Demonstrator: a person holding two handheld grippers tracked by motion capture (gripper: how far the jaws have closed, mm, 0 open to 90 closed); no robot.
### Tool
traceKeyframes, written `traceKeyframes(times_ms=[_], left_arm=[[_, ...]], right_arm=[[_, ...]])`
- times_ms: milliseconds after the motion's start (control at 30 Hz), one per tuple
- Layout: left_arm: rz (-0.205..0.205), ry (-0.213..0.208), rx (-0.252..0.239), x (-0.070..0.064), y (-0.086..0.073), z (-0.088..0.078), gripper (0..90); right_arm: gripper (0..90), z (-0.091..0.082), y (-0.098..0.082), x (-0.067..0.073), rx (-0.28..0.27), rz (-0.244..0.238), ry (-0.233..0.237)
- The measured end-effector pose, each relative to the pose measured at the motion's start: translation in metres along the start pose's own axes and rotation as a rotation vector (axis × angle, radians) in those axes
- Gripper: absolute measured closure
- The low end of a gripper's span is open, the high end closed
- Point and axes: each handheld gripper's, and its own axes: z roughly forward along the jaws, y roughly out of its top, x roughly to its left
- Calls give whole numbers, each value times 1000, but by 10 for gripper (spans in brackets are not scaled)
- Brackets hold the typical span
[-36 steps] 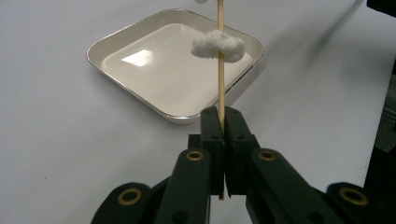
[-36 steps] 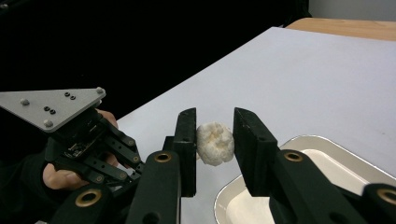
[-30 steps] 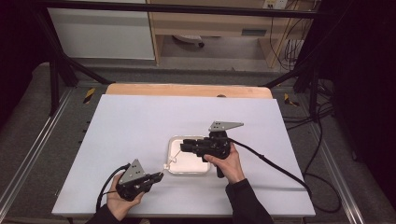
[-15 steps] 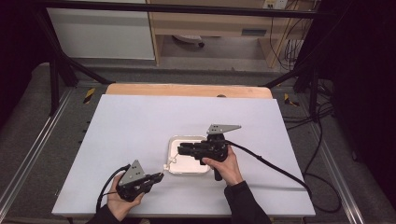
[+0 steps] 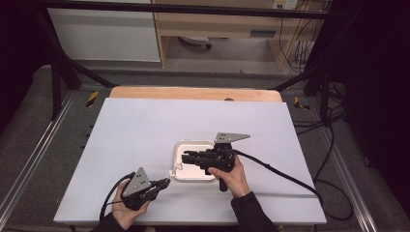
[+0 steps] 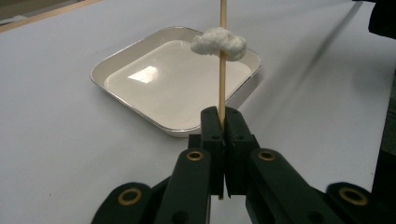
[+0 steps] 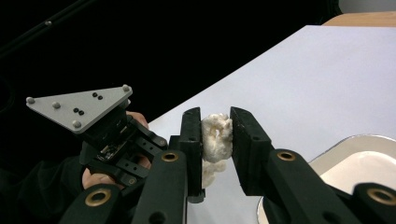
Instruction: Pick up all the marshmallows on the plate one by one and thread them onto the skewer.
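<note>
My left fingers (image 6: 211, 135) pinch the skewer (image 6: 223, 70) at frame centre, steadying it while my right fingers (image 7: 192, 135) squeeze the white lump (image 7: 215, 136) for threading.

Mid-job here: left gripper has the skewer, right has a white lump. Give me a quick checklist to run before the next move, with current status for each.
1. Skewer clamped in the left gripper: ok, jaws shut on it.
2. One white piece already threaded on the skewer: ok, it sits partway up the stick.
3. White lump between the jaws of the right gripper: ok, jaws have just been closing on it and both pads touch it.
4. Lump lined up with the skewer tip: cannot tell.
5. Tray flat on the table, under the right gripper: ok.
</note>
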Motion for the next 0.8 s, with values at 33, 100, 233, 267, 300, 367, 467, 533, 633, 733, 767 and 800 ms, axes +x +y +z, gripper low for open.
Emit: traceKeyframes(times_ms=[33, 100, 233, 267, 300, 367, 467, 533, 633, 733, 767, 800], left_arm=[[3, 15, 12, -1, 2, 0, 881], [-5, 18, 26, -1, 1, 3, 881], [-18, 17, 30, 0, 0, 4, 881], [-21, 15, 28, 0, 0, 4, 880], [-22, 12, 26, 0, 0, 4, 880], [-27, 14, 27, 0, 0, 4, 879], [-36, 19, 29, 1, -1, 4, 879], [-46, 19, 29, 2, -1, 4, 879], [-61, 23, 31, 4, -2, 3, 879], [-74, 29, 35, 6, -2, 3, 879], [-79, 31, 35, 6, -3, 3, 878], [-85, 30, 37, 7, -3, 2, 878]], right_arm=[[754, 4, -3, 0, 34, 9, 17], [753, 8, -10, 1, 30, -4, -1], [744, 11, -12, -1, 29, -14, -8], [741, 10, -11, -1, 26, -14, -8], [737, 10, -11, 0, 24, -15, -8], [721, 9, -10, 0, 23, -22, -16], [652, 8, -9, 0, 21, -38, -41], [594, 6, -8, 0, 13, -48, -64], [508, 3, -4, 0, 5, -69, -103], [414, -1, -2, 0, 15, -93, -153], [379, -2, -2, 0, 19, -102, -172], [354, -3, -3, 0, 29, -112, -195]])
